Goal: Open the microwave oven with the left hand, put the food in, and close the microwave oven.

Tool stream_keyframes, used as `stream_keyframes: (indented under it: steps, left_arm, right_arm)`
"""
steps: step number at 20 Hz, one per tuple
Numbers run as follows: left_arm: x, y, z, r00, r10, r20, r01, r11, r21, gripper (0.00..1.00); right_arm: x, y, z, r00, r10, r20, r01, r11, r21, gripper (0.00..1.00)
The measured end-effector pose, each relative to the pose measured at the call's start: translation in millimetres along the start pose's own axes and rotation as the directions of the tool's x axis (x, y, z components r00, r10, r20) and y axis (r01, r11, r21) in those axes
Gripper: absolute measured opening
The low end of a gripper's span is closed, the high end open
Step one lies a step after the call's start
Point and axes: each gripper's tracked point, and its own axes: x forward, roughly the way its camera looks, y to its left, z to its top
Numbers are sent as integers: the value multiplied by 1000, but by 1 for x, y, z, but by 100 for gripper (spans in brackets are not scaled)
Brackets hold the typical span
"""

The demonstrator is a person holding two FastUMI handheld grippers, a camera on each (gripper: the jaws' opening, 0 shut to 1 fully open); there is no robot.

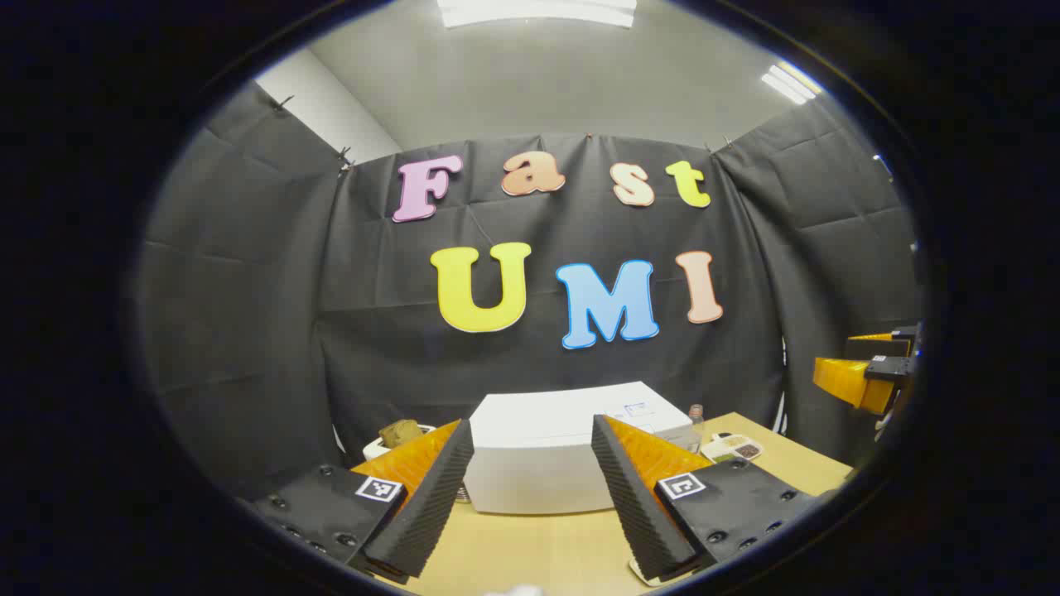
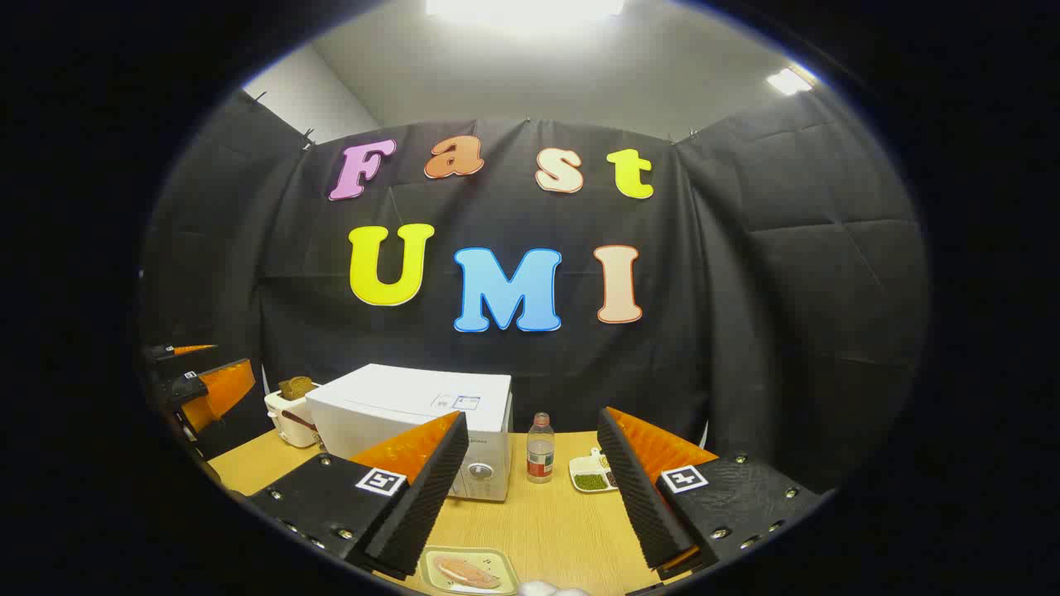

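Note:
A white microwave [image 2: 411, 418] stands on the wooden table [image 2: 555, 521] with its door shut. It also sits straight ahead in the left gripper view, microwave [image 1: 538, 451], a short way beyond my left gripper [image 1: 530, 497], which is open and holds nothing. The food, a pale orange piece on a small green plate [image 2: 468, 569], lies on the table's near edge, just below my right gripper [image 2: 534, 497]. That gripper is open too, with nothing between its fingers. At the far left of the right gripper view the left gripper [image 2: 199, 381] hovers above the table.
A white toaster [image 2: 290, 414] holding bread stands left of the microwave. To its right are a small clear bottle [image 2: 540, 451] and a white dish [image 2: 592, 476] of green beans. Black cloth walls close in the table's back and sides.

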Motion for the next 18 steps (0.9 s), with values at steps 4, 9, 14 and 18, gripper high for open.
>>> stream_keyframes:
  steps: [4,9,14,18]
  left_arm:
    - [3,-2,-4,1000,0,-5,0,1000,4,96]
    - [4,-3,-7,1000,1,-7,-1,1000,5,96]
    - [7,-2,-6,1000,4,0,-4,1000,8,96]
    - [15,-13,-26,1000,-19,-13,19,1000,12,96]
  right_arm:
    - [-2,1,2,1000,4,5,-4,1000,3,96]
    - [-1,0,3,1000,-2,2,2,1000,3,96]
    - [-1,-2,2,1000,-2,2,2,1000,10,96]
    - [0,-5,3,1000,-2,-15,2,1000,28,96]
